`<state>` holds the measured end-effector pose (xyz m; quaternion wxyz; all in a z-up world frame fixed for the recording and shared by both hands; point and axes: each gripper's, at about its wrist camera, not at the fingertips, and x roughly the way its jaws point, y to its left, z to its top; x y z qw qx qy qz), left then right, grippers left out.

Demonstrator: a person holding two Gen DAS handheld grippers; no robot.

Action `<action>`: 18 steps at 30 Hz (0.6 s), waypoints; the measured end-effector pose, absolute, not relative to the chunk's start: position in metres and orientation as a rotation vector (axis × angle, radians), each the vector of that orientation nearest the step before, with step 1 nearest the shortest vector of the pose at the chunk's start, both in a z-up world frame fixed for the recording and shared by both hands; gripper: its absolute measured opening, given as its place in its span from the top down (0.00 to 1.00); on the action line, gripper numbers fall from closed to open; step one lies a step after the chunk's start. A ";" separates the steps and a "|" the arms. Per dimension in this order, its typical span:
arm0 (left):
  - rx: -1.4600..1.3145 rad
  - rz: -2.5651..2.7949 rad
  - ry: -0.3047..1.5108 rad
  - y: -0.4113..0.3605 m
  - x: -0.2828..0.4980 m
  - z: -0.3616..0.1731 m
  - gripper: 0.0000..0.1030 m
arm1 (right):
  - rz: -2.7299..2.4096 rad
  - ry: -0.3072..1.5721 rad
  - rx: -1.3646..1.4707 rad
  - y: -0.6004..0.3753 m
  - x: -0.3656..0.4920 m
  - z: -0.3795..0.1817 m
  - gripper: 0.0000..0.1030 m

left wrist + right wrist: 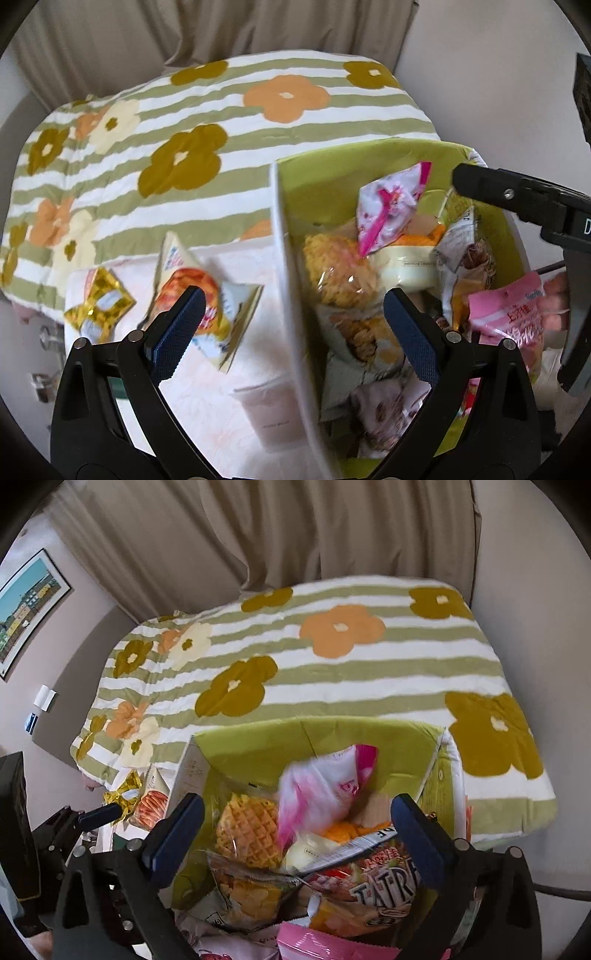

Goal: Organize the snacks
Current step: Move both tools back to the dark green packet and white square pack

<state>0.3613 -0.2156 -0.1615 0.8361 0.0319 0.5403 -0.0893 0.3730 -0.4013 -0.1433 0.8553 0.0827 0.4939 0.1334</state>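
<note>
Snacks lie heaped in the green-lined box (258, 749) at the bed's near edge, the pink-and-white packet (317, 790) loose on top beyond the right claw (297, 834), jaws apart and empty, presumably just dropped, while the left claw (293, 325), equally spread, straddles the box wall above two stray packets (195, 295) outside it.

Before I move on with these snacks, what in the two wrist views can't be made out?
- Pink-white packet: motion-blurred in the right wrist view, print unreadable.
- Green box bottom: buried under snacks in both views.
- Pink packet: partly behind the right claw in the left wrist view.
- Gold wrapper: label too small and blurred.
</note>
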 end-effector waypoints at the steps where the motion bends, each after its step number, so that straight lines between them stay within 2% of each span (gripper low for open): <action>1: 0.060 -0.184 1.143 -0.212 0.359 -0.161 0.06 | 0.287 1.027 0.164 -0.401 0.369 -0.142 0.02; 18: 0.014 -0.091 1.069 -0.148 0.282 -0.119 0.06 | 0.423 0.952 0.123 -0.362 0.311 -0.084 0.02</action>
